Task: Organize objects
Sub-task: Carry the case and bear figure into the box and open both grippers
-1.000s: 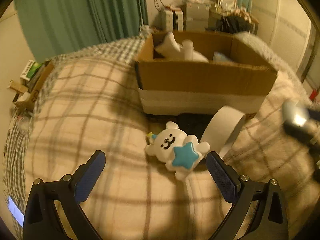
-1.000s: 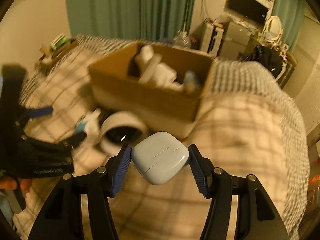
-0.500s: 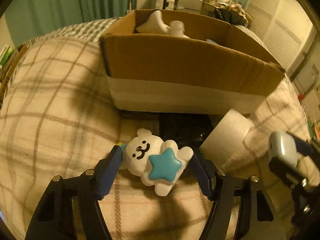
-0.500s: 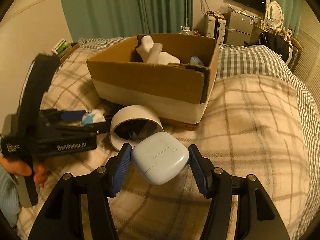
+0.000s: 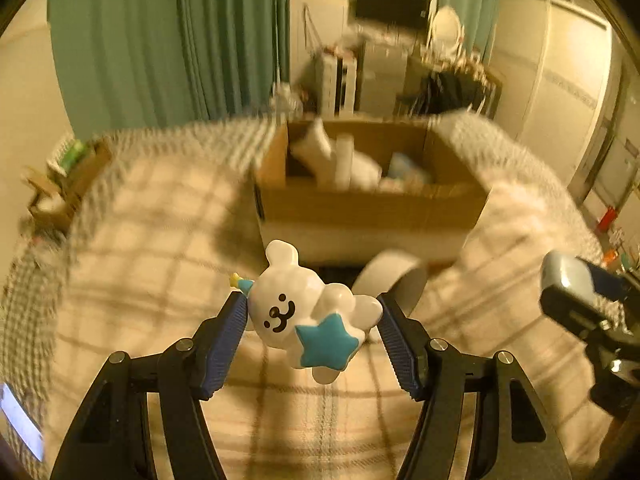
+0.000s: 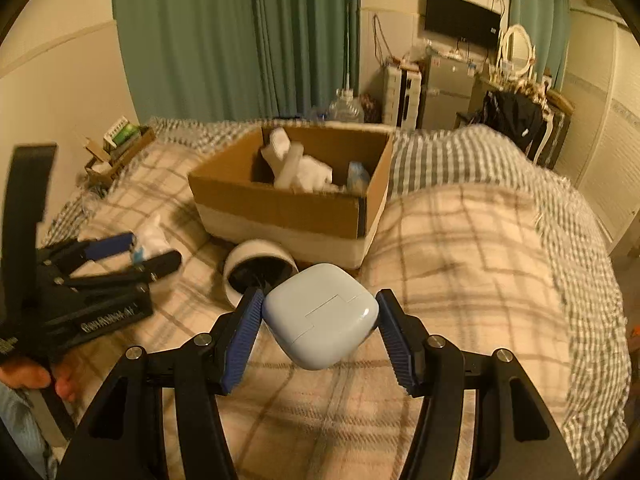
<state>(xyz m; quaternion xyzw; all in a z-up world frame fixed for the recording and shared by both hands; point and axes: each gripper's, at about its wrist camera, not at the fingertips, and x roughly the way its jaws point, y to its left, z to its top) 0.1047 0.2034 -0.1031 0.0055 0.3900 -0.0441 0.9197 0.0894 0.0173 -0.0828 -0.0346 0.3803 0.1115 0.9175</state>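
My left gripper [image 5: 312, 312] is shut on a white bear toy with a blue star [image 5: 308, 312] and holds it above the plaid bed, in front of the cardboard box [image 5: 372, 208]. My right gripper [image 6: 318, 320] is shut on a pale blue rounded case [image 6: 320, 320], also held above the bed. The box [image 6: 288, 208] holds several white and blue items. In the right wrist view the left gripper [image 6: 136, 248] with the toy [image 6: 150, 236] is at the left. In the left wrist view the right gripper with the case [image 5: 568, 280] is at the right edge.
A white cylindrical cup [image 6: 260, 268] lies on its side in front of the box, also in the left wrist view [image 5: 394, 280]. The plaid blanket [image 6: 460, 260] covers the bed. A small box of items [image 6: 116, 148] sits at the bed's far left. Shelves and a fridge stand behind.
My left gripper closed on the bear toy and lifted it off the blanket. My right gripper kept hold of the blue case and rose slightly.
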